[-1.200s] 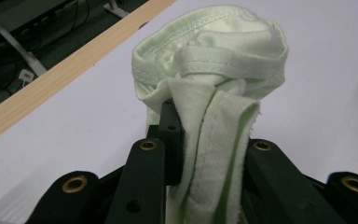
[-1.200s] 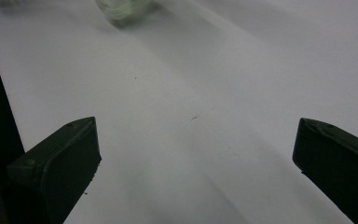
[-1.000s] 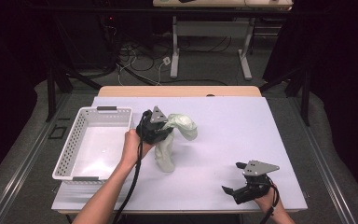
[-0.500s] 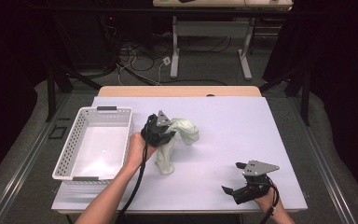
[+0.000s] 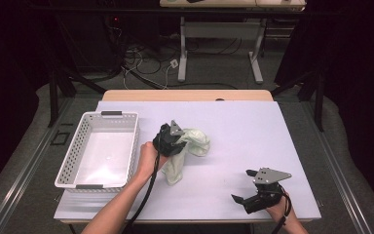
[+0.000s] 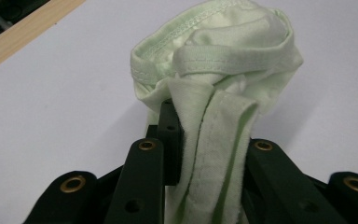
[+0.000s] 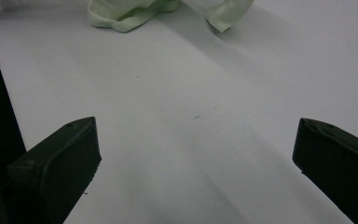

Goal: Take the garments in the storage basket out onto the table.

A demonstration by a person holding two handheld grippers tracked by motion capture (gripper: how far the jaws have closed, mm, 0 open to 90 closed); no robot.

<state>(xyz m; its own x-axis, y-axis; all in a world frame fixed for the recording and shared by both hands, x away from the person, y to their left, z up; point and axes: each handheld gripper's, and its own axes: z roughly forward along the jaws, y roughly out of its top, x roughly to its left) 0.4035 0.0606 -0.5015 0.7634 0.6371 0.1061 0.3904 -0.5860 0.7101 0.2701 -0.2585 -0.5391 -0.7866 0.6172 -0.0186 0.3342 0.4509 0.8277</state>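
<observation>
A pale green cloth (image 5: 193,145) lies bunched near the middle of the white table (image 5: 243,126). My left gripper (image 5: 171,141) is shut on it, and the fabric hangs down toward the table at my hand. In the left gripper view the cloth (image 6: 214,74) is pinched between the two black jaws, its hemmed edges folded over their tips. My right gripper (image 5: 246,202) rests open near the table's front right corner, nothing between its fingers. In the right gripper view the cloth (image 7: 130,14) lies far ahead at the top edge.
A white perforated basket (image 5: 78,151) stands at the table's left side, with nothing inside. A wooden strip (image 5: 190,95) edges the table's far side. Beyond it are desk legs and cables on the floor.
My left gripper has sunk a little with the cloth, and the cloth now lies lower and flatter on the table. The right gripper has stayed where it was.
</observation>
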